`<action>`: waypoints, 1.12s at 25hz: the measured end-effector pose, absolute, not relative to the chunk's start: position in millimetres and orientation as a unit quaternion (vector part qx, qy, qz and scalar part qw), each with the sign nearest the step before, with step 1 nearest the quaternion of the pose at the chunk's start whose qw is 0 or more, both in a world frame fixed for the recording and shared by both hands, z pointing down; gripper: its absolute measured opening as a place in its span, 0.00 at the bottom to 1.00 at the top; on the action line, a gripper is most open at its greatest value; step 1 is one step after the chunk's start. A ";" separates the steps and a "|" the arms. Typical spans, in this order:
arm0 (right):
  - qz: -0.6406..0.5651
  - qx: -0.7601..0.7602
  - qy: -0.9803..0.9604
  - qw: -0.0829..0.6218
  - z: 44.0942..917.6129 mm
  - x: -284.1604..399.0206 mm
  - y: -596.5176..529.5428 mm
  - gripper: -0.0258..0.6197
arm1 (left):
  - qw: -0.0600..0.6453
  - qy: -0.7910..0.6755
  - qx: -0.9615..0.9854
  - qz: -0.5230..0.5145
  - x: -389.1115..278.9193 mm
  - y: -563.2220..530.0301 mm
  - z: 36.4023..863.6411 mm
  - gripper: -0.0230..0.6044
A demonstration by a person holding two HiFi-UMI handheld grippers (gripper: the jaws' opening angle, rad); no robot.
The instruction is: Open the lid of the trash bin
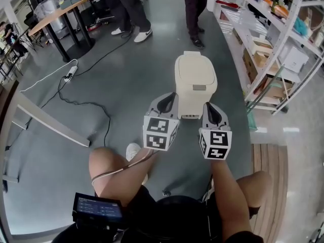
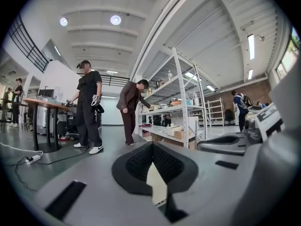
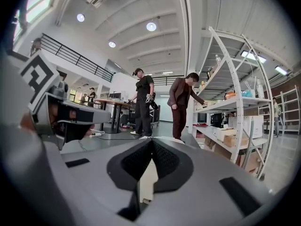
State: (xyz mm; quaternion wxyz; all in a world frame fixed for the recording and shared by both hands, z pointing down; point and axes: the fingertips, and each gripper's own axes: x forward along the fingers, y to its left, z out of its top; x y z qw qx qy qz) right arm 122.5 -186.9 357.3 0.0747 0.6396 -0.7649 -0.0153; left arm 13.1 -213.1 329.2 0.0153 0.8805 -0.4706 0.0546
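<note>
The trash bin (image 1: pixel 195 80) is a cream plastic bin standing on the grey floor, its lid down and a small grey tab on the front. My left gripper (image 1: pixel 166 104) hovers just short of the bin's front left, and my right gripper (image 1: pixel 212 111) sits at its front right; neither touches it. In the left gripper view the gripper's (image 2: pixel 151 146) jaws meet at the tip with nothing between them, and a sliver of the bin (image 2: pixel 156 182) shows below them. The right gripper (image 3: pixel 151 142) looks the same, shut and empty, with the bin (image 3: pixel 147 180) behind the jaws.
White shelving (image 1: pixel 276 39) full of boxes runs along the right. Two people (image 1: pixel 132 9) (image 1: pixel 194 9) stand beyond the bin. A power strip with cables (image 1: pixel 71 74) lies at left, near a table (image 1: pixel 55 16) and a metal beam (image 1: pixel 50 121). A wooden platform (image 1: pixel 268 161) lies at right.
</note>
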 end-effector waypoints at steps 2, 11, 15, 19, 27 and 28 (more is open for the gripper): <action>-0.008 0.641 -0.764 0.072 358.9 125.5 -196.7 0.05 | 0.024 -0.473 0.879 0.055 12.7 -222.7 332.5 0.03; 0.000 0.646 -0.761 0.065 359.6 135.7 -245.9 0.05 | 0.037 -0.478 0.876 0.055 15.3 -263.7 341.9 0.03; 0.009 0.649 -0.759 0.058 364.9 141.7 -263.8 0.05 | 0.041 -0.488 0.870 0.055 8.9 -282.7 346.8 0.03; 0.011 0.647 -0.760 0.061 367.0 141.4 -278.4 0.05 | 0.042 -0.493 0.867 0.058 9.4 -296.7 347.8 0.03; 0.027 0.650 -0.757 0.063 382.0 144.6 -304.0 0.05 | 0.064 -0.488 0.869 0.052 20.6 -321.6 359.4 0.03; 0.029 0.651 -0.756 0.063 384.6 144.6 -306.7 0.05 | 0.067 -0.488 0.869 0.050 22.3 -324.0 361.0 0.03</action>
